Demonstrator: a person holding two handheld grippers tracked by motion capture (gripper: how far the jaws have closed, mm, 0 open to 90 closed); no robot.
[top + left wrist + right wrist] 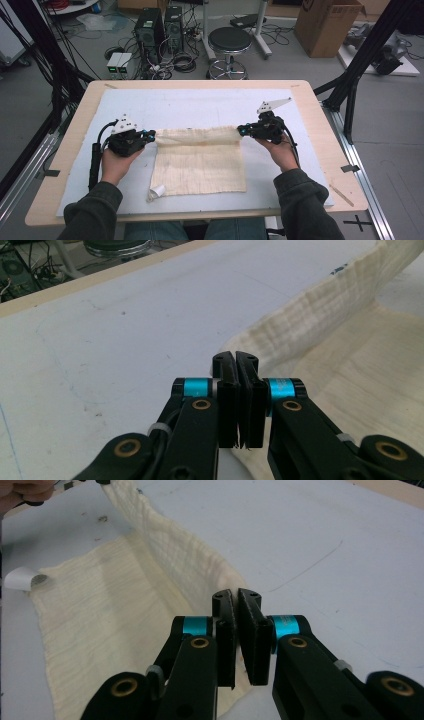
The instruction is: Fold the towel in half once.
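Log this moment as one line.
left gripper: shut on cloth far-left corner | right gripper: shut on far-right corner | far edge lifted

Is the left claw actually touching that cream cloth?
Touching. In the left gripper view, the left gripper has its jaws shut on the corner of the cloth, whose edge rises lifted off the table from them.

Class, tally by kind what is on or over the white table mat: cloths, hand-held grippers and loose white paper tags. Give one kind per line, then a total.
Cream cloth: 1
Hand-held grippers: 2, the left hand-held gripper and the right hand-held gripper
White paper tag: 1
Total: 4
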